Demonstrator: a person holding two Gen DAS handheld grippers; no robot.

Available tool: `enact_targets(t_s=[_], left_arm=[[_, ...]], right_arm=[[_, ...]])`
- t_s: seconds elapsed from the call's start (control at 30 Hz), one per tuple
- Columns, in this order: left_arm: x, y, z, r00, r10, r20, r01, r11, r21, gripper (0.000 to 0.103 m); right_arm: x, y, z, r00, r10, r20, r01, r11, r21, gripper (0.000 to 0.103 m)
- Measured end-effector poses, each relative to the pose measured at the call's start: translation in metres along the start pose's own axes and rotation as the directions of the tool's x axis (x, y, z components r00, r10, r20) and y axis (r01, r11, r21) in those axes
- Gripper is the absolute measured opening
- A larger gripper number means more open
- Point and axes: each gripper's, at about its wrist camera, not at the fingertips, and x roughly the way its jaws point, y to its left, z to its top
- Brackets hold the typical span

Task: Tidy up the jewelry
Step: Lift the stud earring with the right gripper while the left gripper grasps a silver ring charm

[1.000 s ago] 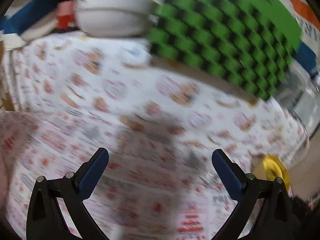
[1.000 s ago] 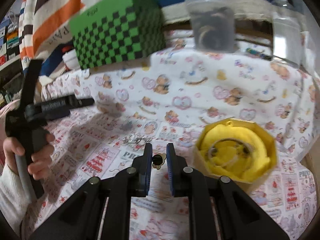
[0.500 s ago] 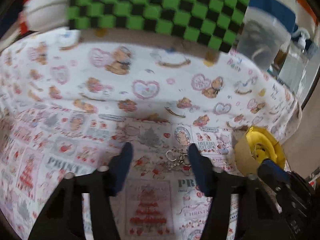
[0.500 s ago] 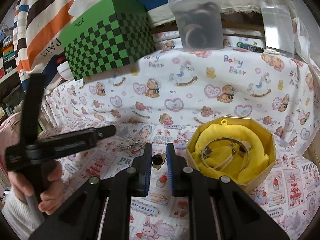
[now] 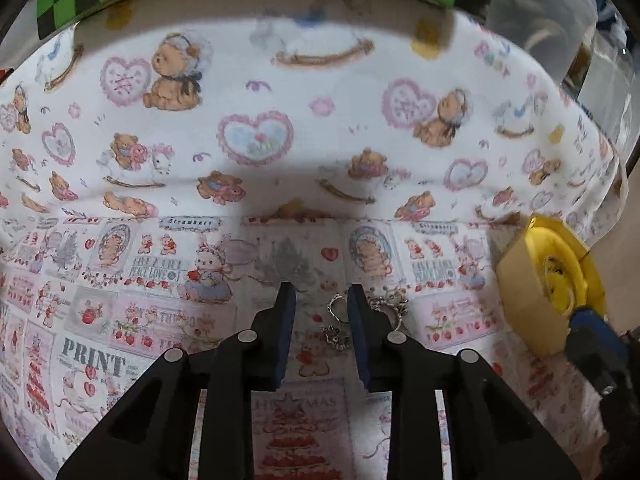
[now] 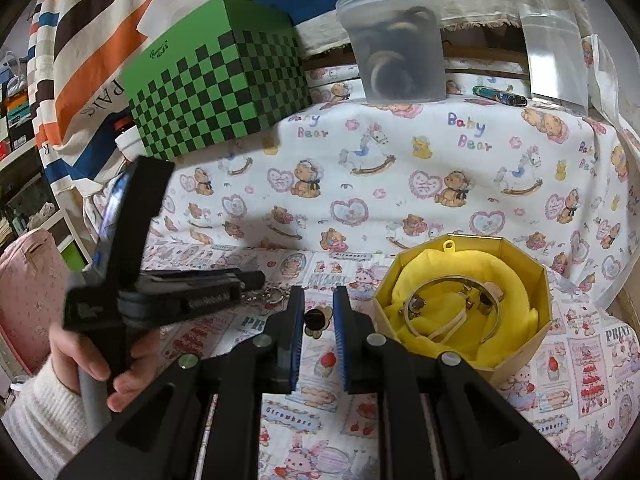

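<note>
Left gripper [image 5: 321, 294], closing, straddles silver chain jewelry [image 5: 337, 320], not yet pinched; lower slightly, clench fully. Right gripper [image 6: 319, 297] clenched, empty.

Left gripper [image 5: 320, 300] moved in and down from the green box toward the silver trinkets [image 5: 338, 320] on the cloth. Jaws have just been closing from wide open; trinkets now sit between them, right finger [image 5: 360, 336] over part of the pile, grip not confirmed.
</note>
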Motion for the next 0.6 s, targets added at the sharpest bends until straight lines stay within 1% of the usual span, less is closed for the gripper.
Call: enact_targets(t_s=[0.13, 0.17, 0.2, 0.23, 0.27, 0.33, 0.4, 0.6], left_arm=[[0.003, -0.010, -0.002, 1.000, 0.009, -0.001, -0.009, 1.000, 0.021, 0.025], [0.003, -0.010, -0.002, 1.000, 0.009, 0.001, -0.009, 1.000, 0.016, 0.021], [0.005, -0.011, -0.002, 1.000, 0.002, 0.001, -0.002, 1.000, 0.006, 0.011], [0.006, -0.009, -0.002, 1.000, -0.014, 0.001, 0.014, 1.000, -0.011, 0.006], [0.006, -0.006, -0.003, 0.999, -0.035, -0.001, 0.035, 0.999, -0.032, 0.003], [0.001, 0.003, -0.005, 0.998, -0.061, 0.005, 0.061, 0.996, -0.057, 0.003], [-0.002, 0.005, -0.006, 0.997, -0.073, 0.020, 0.074, 0.995, -0.065, 0.001], [-0.023, 0.007, -0.013, 0.990, -0.090, 0.110, 0.097, 0.993, -0.068, 0.000]], right_arm=[[0.001, 0.000, 0.000, 1.000, 0.000, -0.002, 0.000, 1.000, -0.003, 0.013], [0.001, -0.001, 0.000, 1.000, 0.000, -0.002, 0.000, 1.000, -0.002, 0.013], [0.001, -0.001, 0.000, 1.000, 0.001, -0.003, -0.001, 1.000, -0.002, 0.013], [0.001, -0.001, 0.000, 1.000, 0.001, -0.003, -0.001, 1.000, -0.002, 0.013], [0.001, -0.001, 0.001, 1.000, 0.001, -0.003, -0.001, 1.000, -0.002, 0.013], [0.002, -0.001, 0.001, 1.000, 0.004, -0.004, -0.004, 1.000, -0.003, 0.013], [0.002, 0.000, 0.001, 1.000, 0.007, -0.006, -0.007, 1.000, -0.010, 0.013], [-0.002, 0.002, 0.000, 1.000, 0.000, 0.011, 0.000, 1.000, -0.019, 0.013]])
